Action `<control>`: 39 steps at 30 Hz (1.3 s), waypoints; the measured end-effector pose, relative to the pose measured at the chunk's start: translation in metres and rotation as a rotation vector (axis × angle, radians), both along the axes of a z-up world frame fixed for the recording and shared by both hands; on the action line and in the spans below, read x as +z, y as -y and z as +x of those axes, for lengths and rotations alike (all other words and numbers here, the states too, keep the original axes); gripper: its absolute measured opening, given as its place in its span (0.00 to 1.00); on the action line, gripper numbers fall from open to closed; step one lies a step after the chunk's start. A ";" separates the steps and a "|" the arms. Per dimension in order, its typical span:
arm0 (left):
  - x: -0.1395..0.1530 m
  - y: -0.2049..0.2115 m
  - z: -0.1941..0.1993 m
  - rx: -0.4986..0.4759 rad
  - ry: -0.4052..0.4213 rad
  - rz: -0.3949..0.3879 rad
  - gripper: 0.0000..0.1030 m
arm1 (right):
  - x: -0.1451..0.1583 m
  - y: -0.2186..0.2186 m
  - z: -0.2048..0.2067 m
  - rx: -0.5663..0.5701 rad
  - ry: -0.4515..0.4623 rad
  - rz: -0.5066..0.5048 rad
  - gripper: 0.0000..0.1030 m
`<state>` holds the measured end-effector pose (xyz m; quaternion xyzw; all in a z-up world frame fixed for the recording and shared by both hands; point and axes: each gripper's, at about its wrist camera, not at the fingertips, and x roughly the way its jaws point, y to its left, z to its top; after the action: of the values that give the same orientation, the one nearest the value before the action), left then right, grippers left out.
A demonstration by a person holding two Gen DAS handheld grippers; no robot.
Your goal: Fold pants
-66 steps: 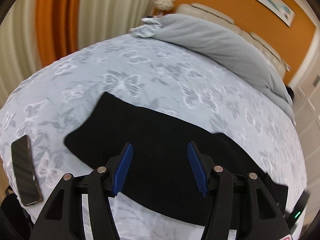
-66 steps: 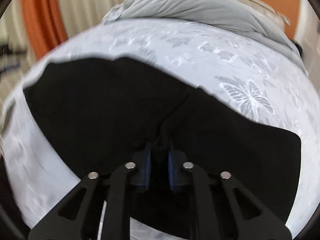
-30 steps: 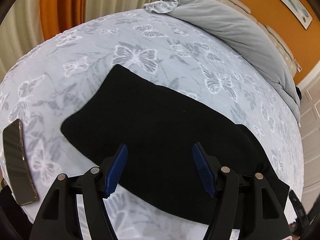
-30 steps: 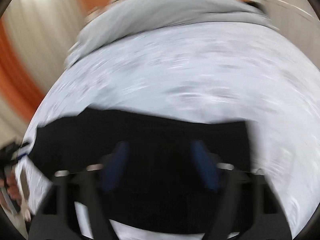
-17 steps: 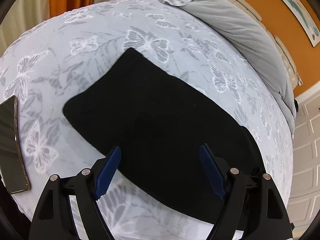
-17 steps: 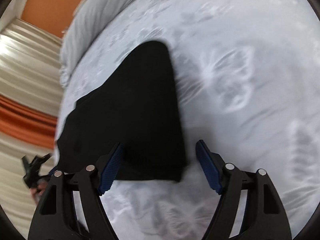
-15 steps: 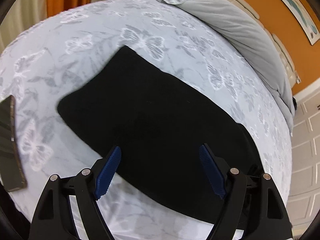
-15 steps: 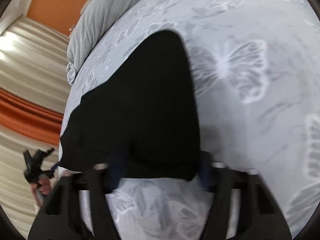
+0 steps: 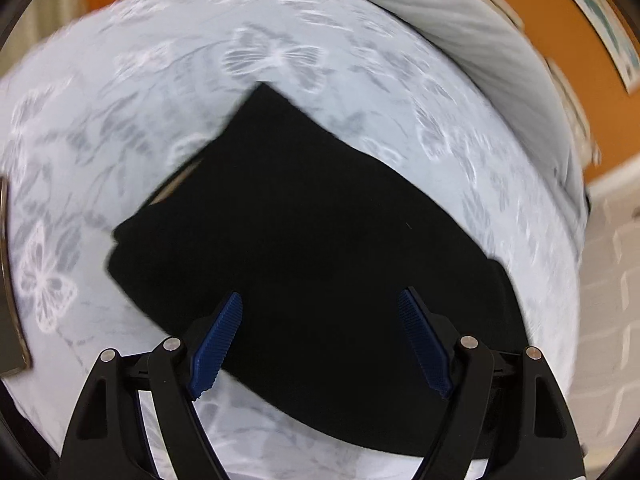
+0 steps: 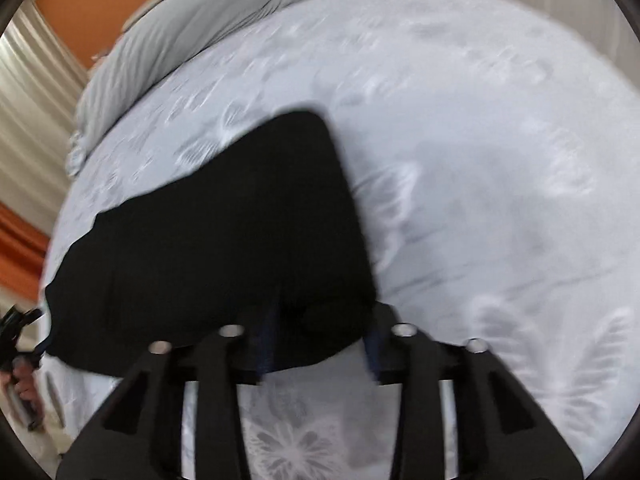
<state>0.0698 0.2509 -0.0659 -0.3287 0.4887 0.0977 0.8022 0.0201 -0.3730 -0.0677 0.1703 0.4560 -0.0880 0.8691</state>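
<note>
The black pants [image 9: 312, 240] lie folded lengthwise on the butterfly-print bed cover. In the left wrist view my left gripper [image 9: 320, 316] is open and empty, hovering over the near long edge of the pants. In the right wrist view the pants [image 10: 224, 248] stretch away to the left. My right gripper [image 10: 320, 336] is at their near end corner, its blue pads on either side of the cloth edge with a gap between them. The view is blurred by motion.
A grey duvet [image 9: 472, 52] is bunched at the head of the bed, also in the right wrist view [image 10: 192, 28]. A phone [image 9: 8, 280] lies at the bed's left edge. Orange wall and curtains stand behind. The cover [image 10: 500, 200] spreads right of the pants.
My right gripper let go of the pants' middle, opened, swung round to their end and is closing down over the corner. My left gripper stayed open and drifted slightly over the near edge.
</note>
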 end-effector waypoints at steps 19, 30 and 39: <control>0.017 -0.037 -0.016 0.024 0.077 -0.021 0.77 | 0.018 -0.242 0.039 0.665 0.212 -0.198 0.17; -0.023 -0.065 -0.001 0.149 -0.026 -0.049 0.84 | 0.026 -0.249 0.024 0.666 0.250 -0.248 0.82; -0.018 -0.033 0.018 0.046 -0.021 0.069 0.18 | 0.039 -0.102 0.027 0.245 0.150 -0.055 0.90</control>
<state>0.0883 0.2835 -0.0838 -0.3111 0.4859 0.1362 0.8054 0.0467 -0.2712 -0.0291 0.0956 0.4044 0.0194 0.9094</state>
